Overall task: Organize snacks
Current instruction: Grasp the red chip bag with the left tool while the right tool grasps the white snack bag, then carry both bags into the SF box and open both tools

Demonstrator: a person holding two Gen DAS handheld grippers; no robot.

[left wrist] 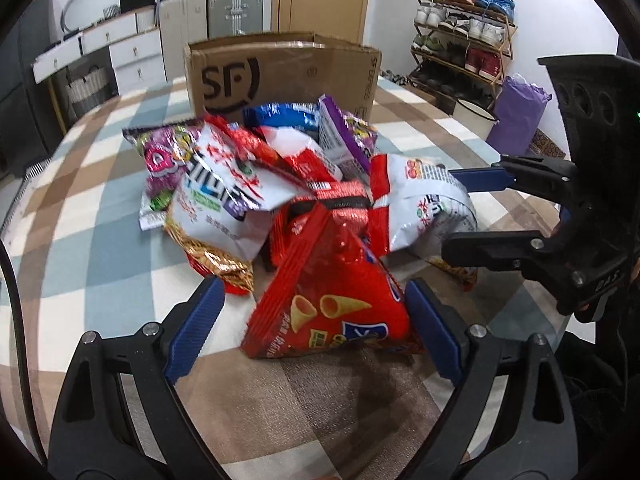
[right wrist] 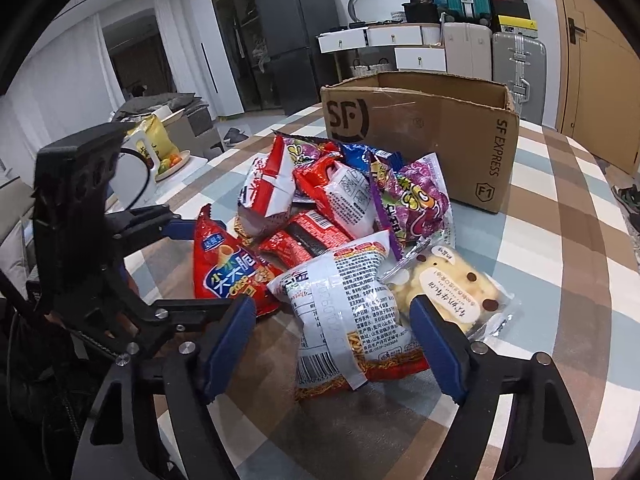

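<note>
Snack pile (left wrist: 280,196), heaped mid-surface on the checked cloth (left wrist: 80,264), just in front of my open SF cardboard box (left wrist: 280,76), which stands at 12 o'clock.

Red cone-snack bag (left wrist: 332,300): nearest item in the left view, lying between the spread fingers of my left gripper (left wrist: 316,320), released; whether the right pad touches it I cannot tell.

White noodle bag (right wrist: 340,312): between the spread fingers of my right gripper (right wrist: 332,336), also released.

Cake packet (right wrist: 452,284): at 1 o'clock of the noodle bag, touching it.

Purple candy bag (right wrist: 416,200): behind, near the box.
</note>
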